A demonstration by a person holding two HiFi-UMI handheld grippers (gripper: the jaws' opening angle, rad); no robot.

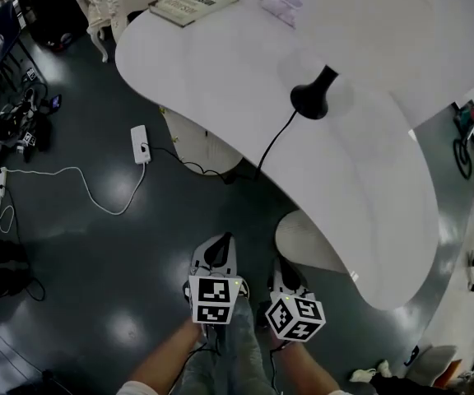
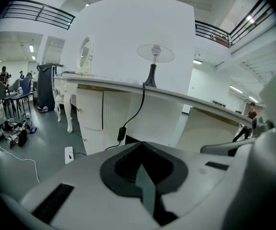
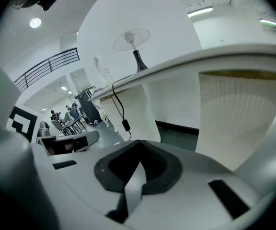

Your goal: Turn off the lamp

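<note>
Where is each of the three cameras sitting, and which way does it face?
Head view: on the person's head, facing steeply down at table, lamp, forearms, left claw, right claw.
Left gripper view: on the left claw, facing along its shut jaws toward the table edge.
Right gripper view: on the right claw, same direction, jaws shut.
Shared: both gripper views show the lamp and its hanging cord.

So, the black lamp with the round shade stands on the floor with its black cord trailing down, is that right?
No: the black lamp stands on the curved white table instead, as the head view shows; its black cord does trail down.
</note>
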